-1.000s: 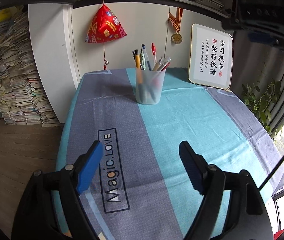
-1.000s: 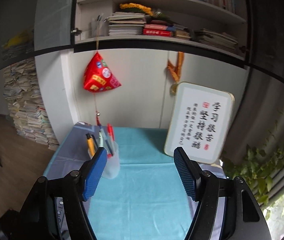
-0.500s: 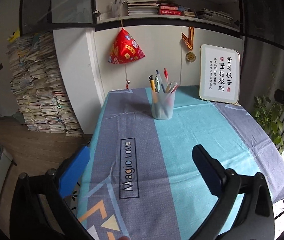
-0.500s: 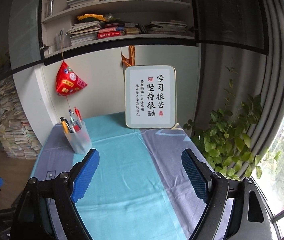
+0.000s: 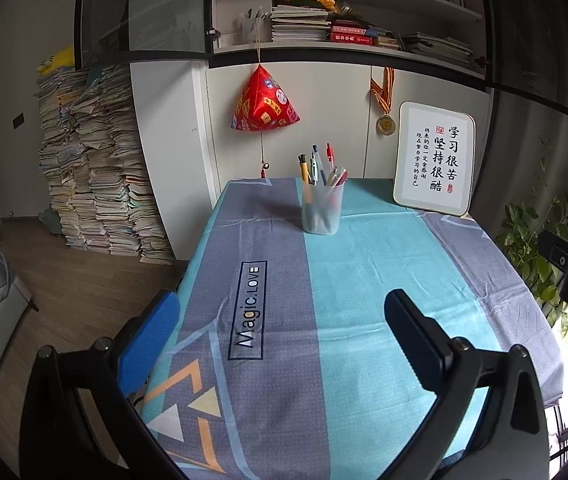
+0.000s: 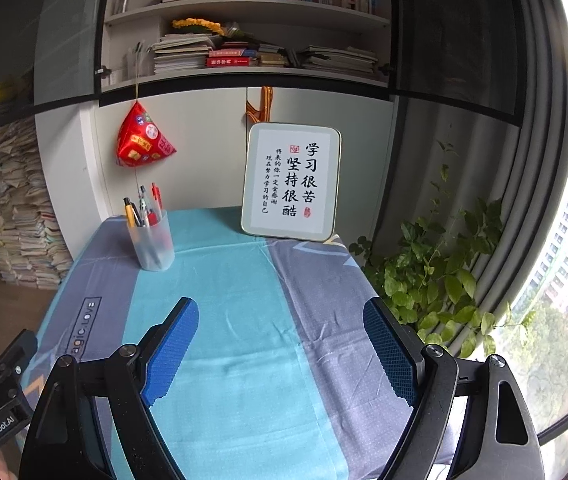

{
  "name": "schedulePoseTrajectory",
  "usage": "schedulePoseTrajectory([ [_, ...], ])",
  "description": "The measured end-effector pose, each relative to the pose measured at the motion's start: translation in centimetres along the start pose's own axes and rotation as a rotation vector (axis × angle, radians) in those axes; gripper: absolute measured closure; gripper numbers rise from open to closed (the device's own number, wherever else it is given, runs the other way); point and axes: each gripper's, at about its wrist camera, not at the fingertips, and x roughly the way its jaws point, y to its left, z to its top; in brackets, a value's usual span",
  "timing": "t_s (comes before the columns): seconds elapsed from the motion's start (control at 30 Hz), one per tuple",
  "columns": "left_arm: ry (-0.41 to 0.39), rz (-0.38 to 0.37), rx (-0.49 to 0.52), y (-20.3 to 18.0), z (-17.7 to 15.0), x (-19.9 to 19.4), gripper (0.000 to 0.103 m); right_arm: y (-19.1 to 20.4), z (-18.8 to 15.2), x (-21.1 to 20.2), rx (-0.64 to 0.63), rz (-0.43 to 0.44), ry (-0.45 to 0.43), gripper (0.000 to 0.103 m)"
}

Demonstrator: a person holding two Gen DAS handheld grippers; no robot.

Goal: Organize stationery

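Hovering above the cloth-covered surface (image 5: pixel 363 280), left gripper (image 5: pixel 280 332) and right gripper (image 6: pixel 280 344) both spread wide, fingers empty; pen cup (image 5: pixel 322 208) upright, well ahead.

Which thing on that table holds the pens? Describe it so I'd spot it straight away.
Look at the table under the blue-and-grey tablecloth. Near its far edge, left of the framed calligraphy sign, stands a frosted plastic cup. It alone is see-through and has pens sticking out of the top.

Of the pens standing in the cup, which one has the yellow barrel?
The leftmost pen in the translucent cup: yellow barrel with a black top. The others beside it are blue-grey, red or pale, and stand further right.
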Motion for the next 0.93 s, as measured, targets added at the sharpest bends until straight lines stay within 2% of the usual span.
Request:
schedulePoseTrajectory([
  [0.1, 0.019, -0.03, -0.006, -0.2, -0.2, -0.2, 0.001, 0.2, -0.4, -0.6, -0.003, 0.041, -0.001, 0.018],
  [0.43, -0.008, -0.05, -0.031, -0.1, -0.6, -1.9, 0.001, 0.1, -0.7, -1.9, -0.002, 0.049, -0.009, 0.018],
  [0.93, -0.019, -0.033, -0.012, 0.1, -0.7, -3.1, 0.001, 0.0, -1.1, -2.7, 0.008, 0.056, -0.001, 0.018],
])
